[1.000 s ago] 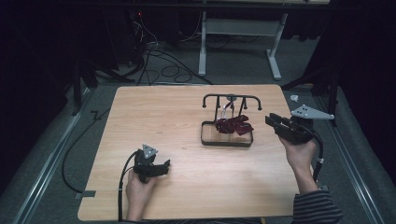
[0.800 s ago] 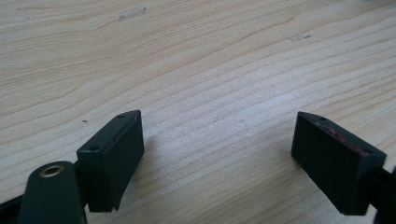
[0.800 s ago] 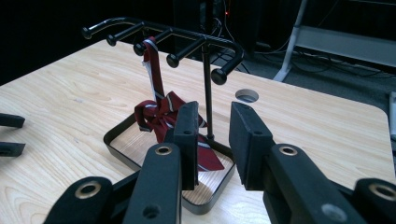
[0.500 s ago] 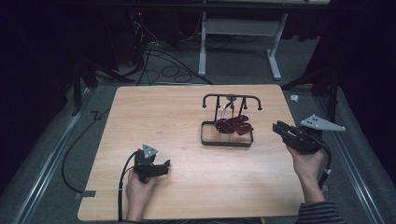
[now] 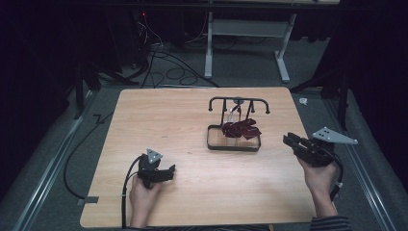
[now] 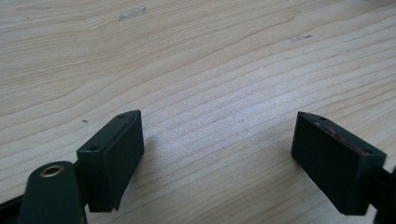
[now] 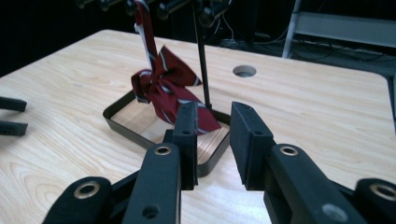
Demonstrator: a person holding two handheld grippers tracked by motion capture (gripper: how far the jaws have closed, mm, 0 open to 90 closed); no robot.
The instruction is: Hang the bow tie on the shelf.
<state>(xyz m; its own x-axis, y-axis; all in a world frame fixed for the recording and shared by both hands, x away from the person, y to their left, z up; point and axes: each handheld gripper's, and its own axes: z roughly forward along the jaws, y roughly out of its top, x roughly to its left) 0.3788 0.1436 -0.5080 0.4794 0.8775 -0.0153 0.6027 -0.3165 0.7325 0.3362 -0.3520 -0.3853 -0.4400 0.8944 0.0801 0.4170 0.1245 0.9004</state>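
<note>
- A dark room with cables on the grey floor surrounds a pale wooden desk (image 5: 192,192).
- A dark red striped necktie (image 7: 163,88) hangs from a black metal rack with a shallow tray base (image 5: 233,144), its lower end heaped in the tray, likely so it can be lifted off.
- The right gripper (image 5: 293,142) hovers at the desk's right edge, near the tray and pointed at it; its fingers (image 7: 250,140) stand a little apart, holding nothing.
- The left gripper (image 5: 166,172) rests low on the desk's near left, well apart from the tie, fingers (image 6: 112,158) spread wide over bare wood.
</note>
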